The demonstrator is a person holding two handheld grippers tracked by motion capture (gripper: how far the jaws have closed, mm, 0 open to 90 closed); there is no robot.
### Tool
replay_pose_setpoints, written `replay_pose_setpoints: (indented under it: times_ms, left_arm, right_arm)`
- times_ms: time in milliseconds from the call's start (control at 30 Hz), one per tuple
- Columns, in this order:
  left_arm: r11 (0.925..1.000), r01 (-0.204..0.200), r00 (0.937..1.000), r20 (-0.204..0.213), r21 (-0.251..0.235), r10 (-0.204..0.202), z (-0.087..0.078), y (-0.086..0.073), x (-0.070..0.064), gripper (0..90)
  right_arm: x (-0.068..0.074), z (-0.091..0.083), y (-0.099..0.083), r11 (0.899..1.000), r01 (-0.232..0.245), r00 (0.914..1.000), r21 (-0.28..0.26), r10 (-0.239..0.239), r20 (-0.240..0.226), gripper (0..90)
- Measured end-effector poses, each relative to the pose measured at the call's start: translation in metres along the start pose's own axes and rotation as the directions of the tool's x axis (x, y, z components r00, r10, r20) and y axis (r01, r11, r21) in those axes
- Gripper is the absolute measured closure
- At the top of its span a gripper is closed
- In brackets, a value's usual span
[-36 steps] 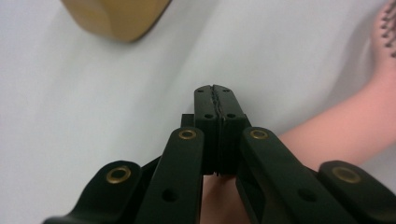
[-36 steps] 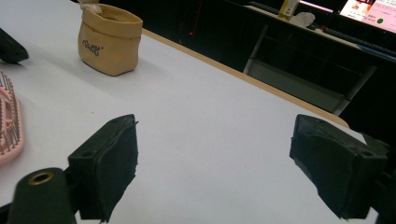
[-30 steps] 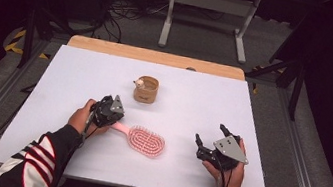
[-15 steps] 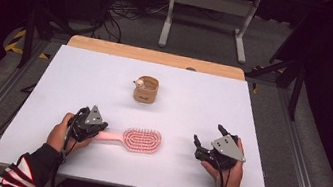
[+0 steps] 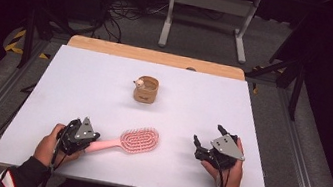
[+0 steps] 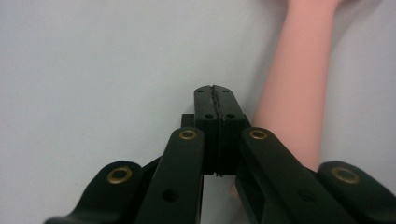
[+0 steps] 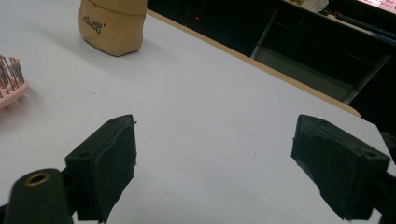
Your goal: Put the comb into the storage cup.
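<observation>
Bench (image 5: 105, 84) white-topped, wooden strip along far edge. Pink hairbrush (image 5: 132, 141) lies near the near edge, left of centre, bristles up, head to the right, handle running left toward the left claw (image 5: 91, 138). Left claw low at near left, jaws pressed fully together with nothing between them; in the left gripper view the handle lies just beside the closed tips, to their right. Right claw (image 5: 206, 141) at near right, jaws spread wide, empty, well apart from the brush. Small tan cup-shaped holder (image 5: 146, 90) stands mid-bench, farther off.
</observation>
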State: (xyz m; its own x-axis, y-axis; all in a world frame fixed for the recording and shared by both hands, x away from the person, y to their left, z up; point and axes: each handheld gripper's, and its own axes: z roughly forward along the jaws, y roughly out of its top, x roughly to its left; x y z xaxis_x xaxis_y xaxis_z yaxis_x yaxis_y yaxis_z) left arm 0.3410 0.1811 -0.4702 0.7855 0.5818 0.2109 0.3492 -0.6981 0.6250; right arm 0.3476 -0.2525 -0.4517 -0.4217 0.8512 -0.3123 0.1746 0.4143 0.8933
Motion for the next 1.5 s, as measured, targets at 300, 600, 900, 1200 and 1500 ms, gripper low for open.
replay_pose_setpoints:
  times_ms: [300,600,900,1200,1500]
  left_arm:
    - [0.9999,-0.013,0.999,0.043,-0.009,0.013,-0.009,-0.006,-0.011,89.8]
    - [0.9999,-0.01,0.9986,0.052,-0.011,0.01,-0.015,-0.012,-0.014,87.3]
    - [0.9964,0.04,0.9978,0.056,-0.074,-0.035,-0.03,-0.008,-0.005,82.1]
    - [0.9982,0.01,0.9924,0.123,-0.06,-0.003,-0.029,0.015,-0.013,52.6]
    - [0.9977,0.005,0.982,0.188,0.068,-0.018,-0.005,0.042,-0.019,15.5]
  right_arm:
    - [0.0,0.003,-0.003,1.0,0.005,1.0,0.016,-0.005,-0.008,14.5]
    - [-0.002,0.004,-0.004,1.0,0.003,1.0,0.027,-0.002,-0.009,14.5]
    - [-0.003,0.004,-0.004,1.0,0.0,1.0,0.019,0.0,-0.007,14.5]
    - [-0.001,0.004,-0.003,1.0,0.006,1.0,0.02,-0.006,-0.007,14.5]
    - [-0.001,0.003,-0.003,1.0,0.003,0.9999,0.018,-0.003,-0.01,14.5]
